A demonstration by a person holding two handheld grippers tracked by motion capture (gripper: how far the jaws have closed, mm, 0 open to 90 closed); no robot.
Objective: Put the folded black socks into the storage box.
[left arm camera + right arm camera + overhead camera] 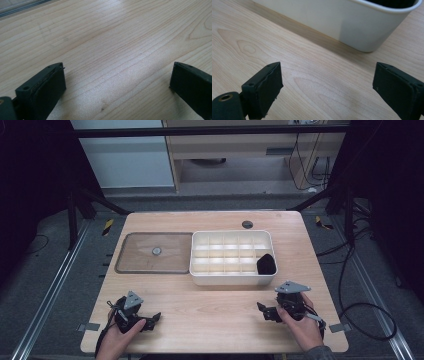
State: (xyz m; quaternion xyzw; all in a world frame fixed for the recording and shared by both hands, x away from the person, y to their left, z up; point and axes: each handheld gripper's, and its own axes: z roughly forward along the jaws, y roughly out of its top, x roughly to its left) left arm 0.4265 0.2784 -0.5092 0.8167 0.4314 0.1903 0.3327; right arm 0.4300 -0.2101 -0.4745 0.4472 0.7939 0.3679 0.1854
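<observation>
The left gripper [117, 80] is gaping wide over bare wooden table [112, 37], gripping nothing. The right gripper [327, 85] is likewise standing wide open and empty, pointing at the white compartment tray [352, 22] near it. From the high view, a black object [266, 264] is lying in that tray's right-hand compartment, and a clear lid [155, 252] is resting just beside the tray's left edge. No readable writing is showing.
</observation>
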